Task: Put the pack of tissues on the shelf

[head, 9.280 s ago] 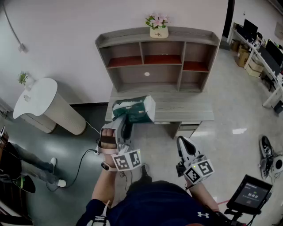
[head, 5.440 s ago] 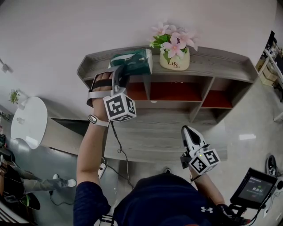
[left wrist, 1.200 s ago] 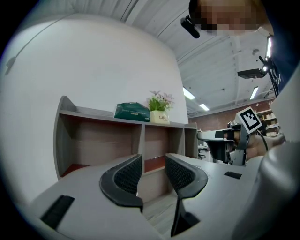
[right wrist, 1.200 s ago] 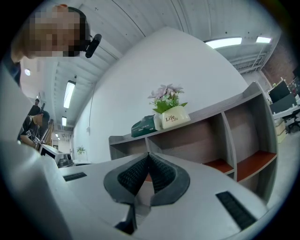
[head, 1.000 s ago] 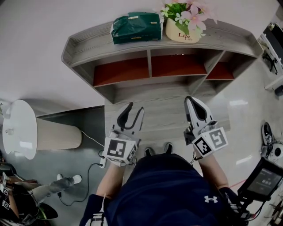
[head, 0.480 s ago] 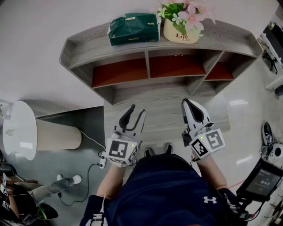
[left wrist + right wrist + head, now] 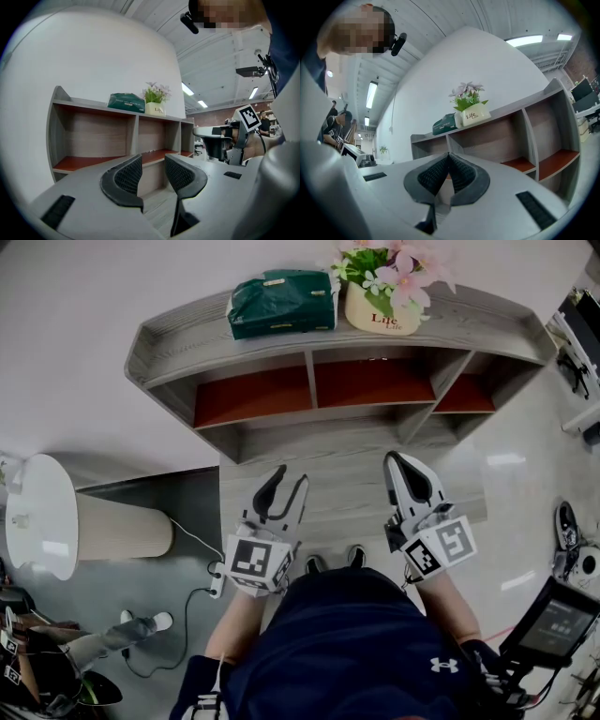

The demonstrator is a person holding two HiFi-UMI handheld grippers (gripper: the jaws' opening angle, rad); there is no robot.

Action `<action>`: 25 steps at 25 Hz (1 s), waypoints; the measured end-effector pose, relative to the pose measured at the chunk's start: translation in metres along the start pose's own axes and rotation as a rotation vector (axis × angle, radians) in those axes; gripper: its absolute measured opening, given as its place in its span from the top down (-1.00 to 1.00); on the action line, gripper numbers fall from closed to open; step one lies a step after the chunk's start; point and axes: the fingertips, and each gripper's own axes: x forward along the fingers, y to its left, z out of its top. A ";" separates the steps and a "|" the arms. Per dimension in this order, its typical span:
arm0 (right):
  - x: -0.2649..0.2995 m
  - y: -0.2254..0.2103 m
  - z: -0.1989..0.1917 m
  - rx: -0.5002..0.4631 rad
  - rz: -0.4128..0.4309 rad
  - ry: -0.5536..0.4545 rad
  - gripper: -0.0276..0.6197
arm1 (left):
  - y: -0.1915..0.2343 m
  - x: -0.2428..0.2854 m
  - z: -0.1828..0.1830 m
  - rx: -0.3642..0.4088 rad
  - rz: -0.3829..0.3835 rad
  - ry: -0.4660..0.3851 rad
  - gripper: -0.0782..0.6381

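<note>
The green pack of tissues [image 7: 281,304] lies on the top board of the grey wooden shelf [image 7: 178,338], just left of the flower pot [image 7: 382,306]. It also shows in the left gripper view as the green pack of tissues [image 7: 125,101] and in the right gripper view as the pack [image 7: 444,124]. My left gripper [image 7: 288,478] hovers low over the desk, far from the pack. Its jaws are drawn nearly together with nothing between them [image 7: 152,159]. My right gripper [image 7: 394,460] is beside it, shut and empty [image 7: 449,155].
The desk top [image 7: 328,479] runs under both grippers, below red-floored shelf compartments [image 7: 253,395]. A white round table [image 7: 42,521] stands at the left. A small screen [image 7: 553,624] sits at the lower right. A cable [image 7: 197,531] trails down beside the desk.
Both grippers have drifted slightly to the left over the desk. The pack of tissues has stayed on the shelf top.
</note>
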 end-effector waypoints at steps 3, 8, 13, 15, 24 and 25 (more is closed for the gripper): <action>0.000 0.001 0.002 -0.006 0.001 -0.006 0.89 | 0.000 0.000 0.001 0.002 0.000 -0.001 0.34; 0.000 0.001 0.004 -0.009 0.001 -0.012 0.89 | -0.001 0.000 0.000 0.001 0.000 0.001 0.34; 0.000 0.000 0.005 -0.010 0.002 -0.013 0.89 | -0.002 0.002 -0.001 0.003 -0.004 0.004 0.34; 0.001 -0.001 0.004 -0.009 0.004 -0.012 0.89 | -0.002 0.003 -0.001 0.001 -0.004 0.006 0.34; 0.001 0.003 0.004 -0.015 0.009 -0.010 0.89 | -0.001 0.002 -0.001 0.009 -0.008 0.006 0.34; 0.002 0.003 0.004 -0.016 0.009 -0.009 0.89 | -0.001 0.002 -0.001 0.010 -0.008 0.005 0.34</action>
